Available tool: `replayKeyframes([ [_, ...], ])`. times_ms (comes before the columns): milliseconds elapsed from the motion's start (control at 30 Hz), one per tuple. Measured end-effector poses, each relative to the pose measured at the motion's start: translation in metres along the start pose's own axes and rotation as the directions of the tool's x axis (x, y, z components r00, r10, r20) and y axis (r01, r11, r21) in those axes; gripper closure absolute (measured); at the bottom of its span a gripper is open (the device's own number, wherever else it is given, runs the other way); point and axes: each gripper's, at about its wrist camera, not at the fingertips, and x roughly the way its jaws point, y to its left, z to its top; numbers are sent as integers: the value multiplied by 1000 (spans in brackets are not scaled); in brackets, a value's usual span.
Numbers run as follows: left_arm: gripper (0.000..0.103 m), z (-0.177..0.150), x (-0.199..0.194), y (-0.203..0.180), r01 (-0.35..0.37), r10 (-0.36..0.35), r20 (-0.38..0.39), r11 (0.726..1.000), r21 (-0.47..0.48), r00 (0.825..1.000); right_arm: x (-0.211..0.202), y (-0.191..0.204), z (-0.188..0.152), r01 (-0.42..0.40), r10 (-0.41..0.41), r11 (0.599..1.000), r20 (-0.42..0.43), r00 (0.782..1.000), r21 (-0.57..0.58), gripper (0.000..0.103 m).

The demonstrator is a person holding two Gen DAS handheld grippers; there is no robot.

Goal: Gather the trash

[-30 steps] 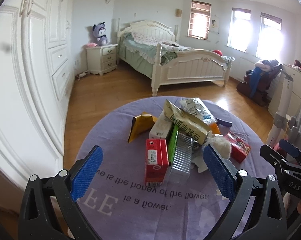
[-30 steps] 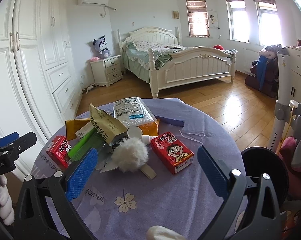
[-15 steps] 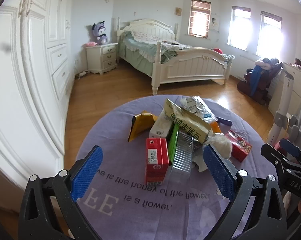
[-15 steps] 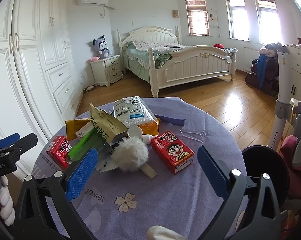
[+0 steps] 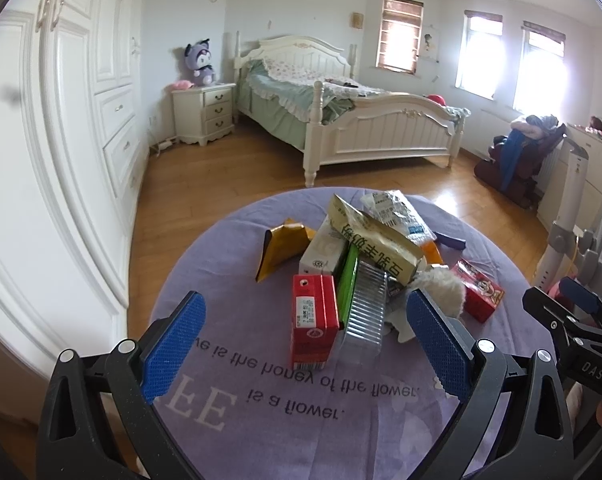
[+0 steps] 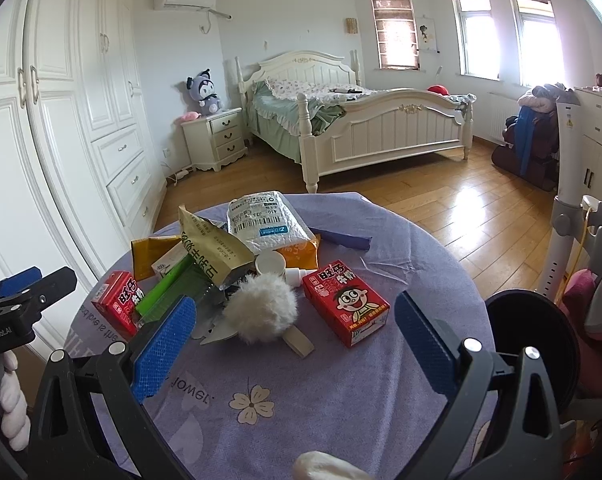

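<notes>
A pile of trash lies on a round purple-clothed table (image 5: 261, 392). In the left wrist view a red carton (image 5: 314, 316), a clear ribbed tray (image 5: 365, 312), a green pack (image 5: 348, 280), a gold wrapper (image 5: 281, 246) and a beige bag (image 5: 375, 246) lie ahead of my open, empty left gripper (image 5: 305, 344). In the right wrist view a red milk carton (image 6: 345, 302), a white fluffy ball (image 6: 261, 308) and a white plastic pouch (image 6: 263, 222) lie ahead of my open, empty right gripper (image 6: 293, 344). Both grippers hover short of the pile.
A black bin (image 6: 533, 340) stands just right of the table. White wardrobes (image 5: 61, 140) line the left wall. A white bed (image 5: 341, 120) and nightstand (image 5: 205, 114) stand behind on the wooden floor. A white stand (image 6: 569, 216) is at the right.
</notes>
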Motion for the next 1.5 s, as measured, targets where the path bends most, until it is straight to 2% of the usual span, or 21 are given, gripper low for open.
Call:
replayKeyframes([
  [1167, 4, -1, 6, 2, 11, -11, -23, 1000, -9, 1000, 8, -3, -4, -11, 11, 1000, -21, 1000, 3, 5],
  [1267, 4, 2, 13, 11, 55, -56, -42, 998, -34, 998, 13, -3, -3, -30, 30, 1000, -36, 999, -4, 5],
  [1333, 4, 7, 24, 32, 110, -117, -66, 989, -103, 991, 22, -8, 5, -78, 77, 997, -74, 994, -4, 5],
  [1400, 4, 14, 38, 55, 171, -186, -81, 971, -167, 979, 41, -13, 17, -150, 149, 989, -146, 978, 6, 5],
  [1500, 5, 26, 66, 79, 219, -245, -121, 956, -194, 962, 70, -20, 40, -193, 189, 981, -204, 961, 4, 5],
])
